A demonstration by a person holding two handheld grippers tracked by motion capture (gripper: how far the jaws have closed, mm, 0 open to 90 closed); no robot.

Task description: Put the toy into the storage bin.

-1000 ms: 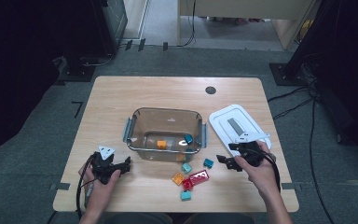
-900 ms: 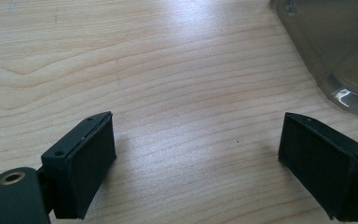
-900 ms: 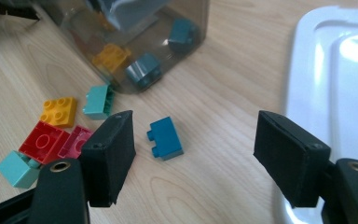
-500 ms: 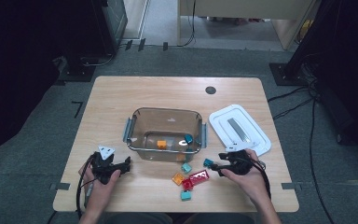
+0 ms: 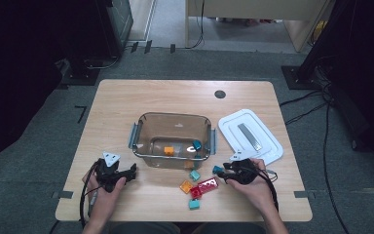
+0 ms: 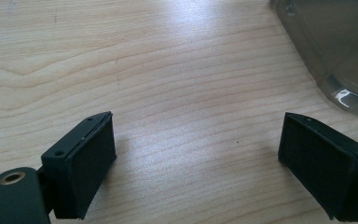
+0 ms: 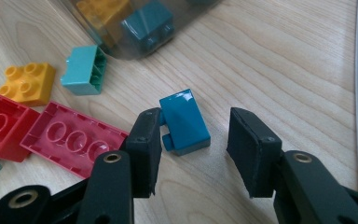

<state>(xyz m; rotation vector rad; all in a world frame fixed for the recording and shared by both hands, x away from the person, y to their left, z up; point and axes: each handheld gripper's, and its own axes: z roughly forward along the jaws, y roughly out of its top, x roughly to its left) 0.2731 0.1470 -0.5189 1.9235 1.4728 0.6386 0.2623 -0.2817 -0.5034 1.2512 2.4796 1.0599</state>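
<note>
Right gripper view: the right gripper (image 7: pixel 193 156) is lowered to the tabletop (image 7: pixel 284 60), its fingers (image 7: pixel 145 149) set either side of a dark blue block (image 7: pixel 184 122). The fingers have just been closing and stand about half open; the left pad is touching or just beside the block, while a clear gap remains at the right pad, so the block is not clamped. The block lies flat on the tabletop, just outside the clear plastic box (image 7: pixel 135 28). Near it lie a teal block (image 7: pixel 81 70), a yellow block (image 7: pixel 28 84), a flat red plate (image 7: pixel 72 137) and a red block (image 7: pixel 0 126).

High view: the right gripper (image 5: pixel 224 171) sits at the near right corner of the box (image 5: pixel 141 134), with the white lid (image 5: pixel 251 134) just beyond it. The left gripper (image 5: pixel 126 173) rests near the box's left corner.

Left gripper view: its fingers (image 6: pixel 84 163) are spread wide over bare tabletop, holding nothing.
</note>
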